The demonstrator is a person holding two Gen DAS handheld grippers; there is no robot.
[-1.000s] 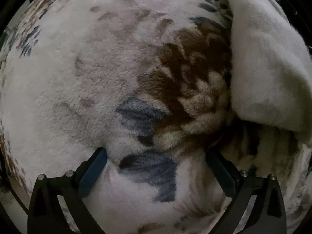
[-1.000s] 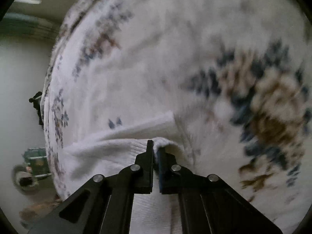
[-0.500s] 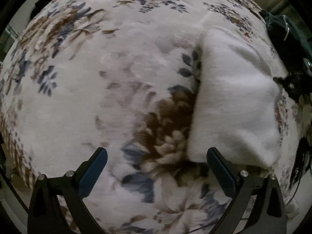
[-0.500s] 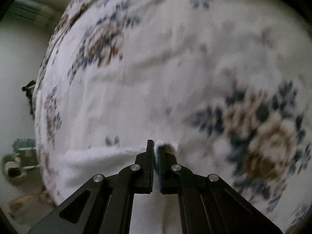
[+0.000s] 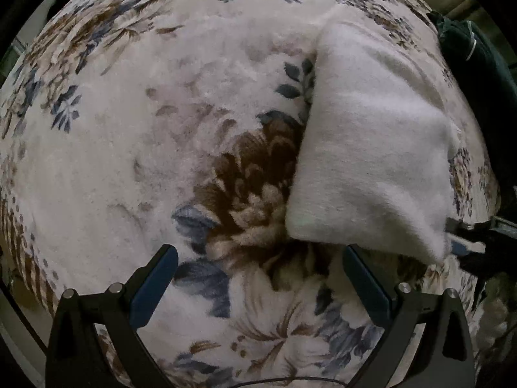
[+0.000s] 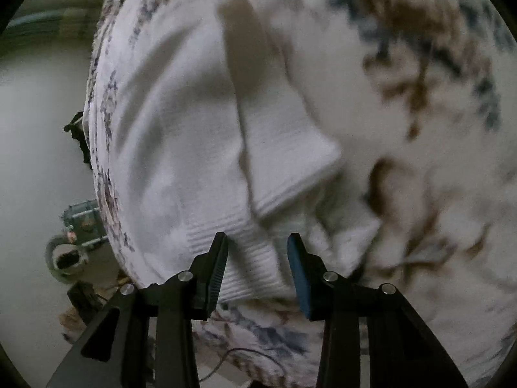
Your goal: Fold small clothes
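A white knit garment lies folded on the floral blanket, right of a brown flower. My left gripper hangs above the blanket, pointing steeply down, open and holding nothing; its right finger is just below the garment's lower edge. In the right wrist view the same garment fills the middle, a ribbed cuff folded across it. My right gripper is opening over the ribbed hem; the cloth lies between the jaws and the pads do not press on it.
The blanket's edge drops off at the left of the right wrist view, with clutter on the floor below it. A dark green bundle sits past the garment at the upper right. A thin cable trails under the blanket's near edge.
My right gripper swept sideways with the white cloth pinched in it, then spread its jaws and let go. My left gripper rose, so more blanket shows, and the garment's raised flap now lies flat.
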